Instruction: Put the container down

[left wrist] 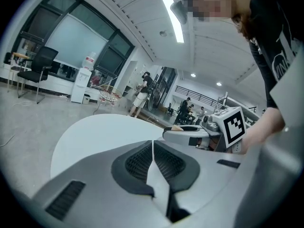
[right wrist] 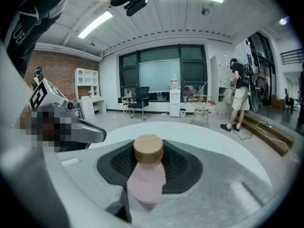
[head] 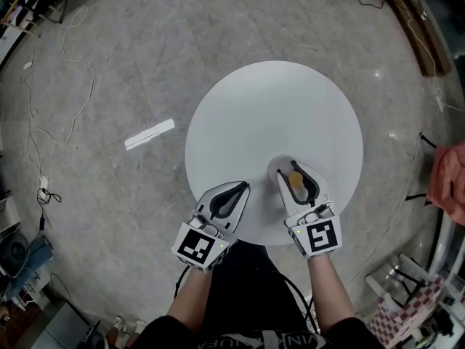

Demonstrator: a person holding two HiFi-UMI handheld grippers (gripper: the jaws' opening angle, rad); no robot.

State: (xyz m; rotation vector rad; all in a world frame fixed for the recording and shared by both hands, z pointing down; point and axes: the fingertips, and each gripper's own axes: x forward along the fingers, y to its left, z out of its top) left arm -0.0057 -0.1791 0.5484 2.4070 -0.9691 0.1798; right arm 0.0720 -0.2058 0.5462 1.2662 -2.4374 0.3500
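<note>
- Container (head: 296, 178): a pale pink bottle with a round tan cap. It sits between the jaws of the right claw (head: 296, 169), and the cap faces up in the head view.
- The right claw's jaws stand part way apart. Their dark ribbed pads press on the pink body from both sides, so this claw is gripping the container below the cap.
- The container is over the round white table (head: 269, 115), close to the near edge and right of the middle. Whether its base touches the top cannot be told.
- The left claw (head: 245, 186) is closed with nothing in it. In its own view the two pads meet in a thin line.
- The left claw lies over the near edge of the table, just beside the right claw and apart from it. Both point away from the person across the table.
- Each claw carries a cube with square markers at its rear, the left cube (head: 198, 244) and the right cube (head: 320, 236). A bare forearm runs back from each towards the person.
- The table stands on a grey floor (head: 131, 49). A white strip (head: 149, 134) lies on the floor to the left of the table, well apart from it, and a thin cable (head: 71, 64) trails further left.
</note>
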